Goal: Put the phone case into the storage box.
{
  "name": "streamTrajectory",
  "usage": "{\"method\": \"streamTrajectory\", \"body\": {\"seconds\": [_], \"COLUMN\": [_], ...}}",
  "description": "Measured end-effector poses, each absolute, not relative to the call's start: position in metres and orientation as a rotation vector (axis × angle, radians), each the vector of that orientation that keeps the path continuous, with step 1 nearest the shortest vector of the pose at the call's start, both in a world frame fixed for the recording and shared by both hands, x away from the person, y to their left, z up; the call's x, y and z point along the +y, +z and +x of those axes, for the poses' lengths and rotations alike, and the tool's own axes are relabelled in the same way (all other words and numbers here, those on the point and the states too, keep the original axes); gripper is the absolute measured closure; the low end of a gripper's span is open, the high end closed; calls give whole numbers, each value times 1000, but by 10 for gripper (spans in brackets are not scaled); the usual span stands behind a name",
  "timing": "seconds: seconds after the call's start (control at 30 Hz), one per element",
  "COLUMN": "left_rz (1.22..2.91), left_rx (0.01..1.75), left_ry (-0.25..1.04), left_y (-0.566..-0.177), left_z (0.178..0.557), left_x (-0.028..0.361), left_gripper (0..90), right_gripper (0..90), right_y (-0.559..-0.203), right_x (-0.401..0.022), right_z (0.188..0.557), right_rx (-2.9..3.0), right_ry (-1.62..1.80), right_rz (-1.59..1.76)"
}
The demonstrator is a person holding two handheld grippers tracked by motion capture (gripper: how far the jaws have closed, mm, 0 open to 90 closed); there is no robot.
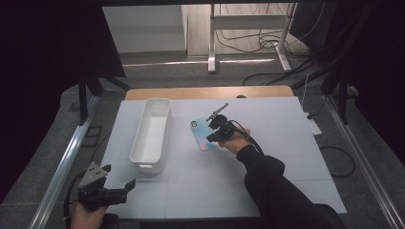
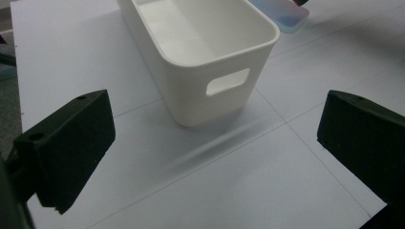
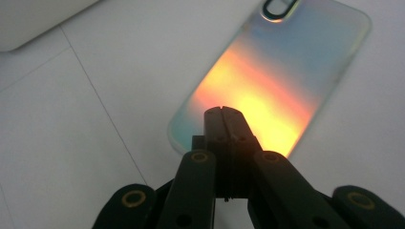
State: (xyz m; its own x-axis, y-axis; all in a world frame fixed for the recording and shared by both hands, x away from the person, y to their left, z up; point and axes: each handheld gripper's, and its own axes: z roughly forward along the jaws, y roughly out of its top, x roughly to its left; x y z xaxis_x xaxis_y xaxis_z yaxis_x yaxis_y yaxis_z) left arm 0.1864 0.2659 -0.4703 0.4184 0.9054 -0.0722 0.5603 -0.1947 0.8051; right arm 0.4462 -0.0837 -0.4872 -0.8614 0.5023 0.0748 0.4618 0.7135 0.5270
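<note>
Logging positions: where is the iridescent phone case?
In the high view the iridescent phone case lies mid-table, right of the white plastic bin, under the right gripper.

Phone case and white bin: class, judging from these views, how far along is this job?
Barely begun, it seems. Done: nothing; the white bin is empty. In hand: the right tongs, jaws shut, sit over the near end of the phone case, which lies flat on the table. Left: grasping anything; the left tongs wait open.
</note>
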Motion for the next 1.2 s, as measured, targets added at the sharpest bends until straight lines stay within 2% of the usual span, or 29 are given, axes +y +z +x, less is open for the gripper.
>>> {"method": "streamTrajectory", "body": {"seconds": [0.57, 1.2], "left_rz": [1883, 1882], "left_rx": [1248, 1247], "left_ry": [553, 552], "left_y": [-470, -470], "left_z": [186, 186], "left_x": [266, 266], "left_gripper": [0, 0], "right_gripper": [895, 895], "right_y": [-507, -509], "right_x": [-44, -62], "right_z": [435, 446], "right_rx": [2909, 2876], "right_ry": [836, 769], "right_rz": [712, 762]}}
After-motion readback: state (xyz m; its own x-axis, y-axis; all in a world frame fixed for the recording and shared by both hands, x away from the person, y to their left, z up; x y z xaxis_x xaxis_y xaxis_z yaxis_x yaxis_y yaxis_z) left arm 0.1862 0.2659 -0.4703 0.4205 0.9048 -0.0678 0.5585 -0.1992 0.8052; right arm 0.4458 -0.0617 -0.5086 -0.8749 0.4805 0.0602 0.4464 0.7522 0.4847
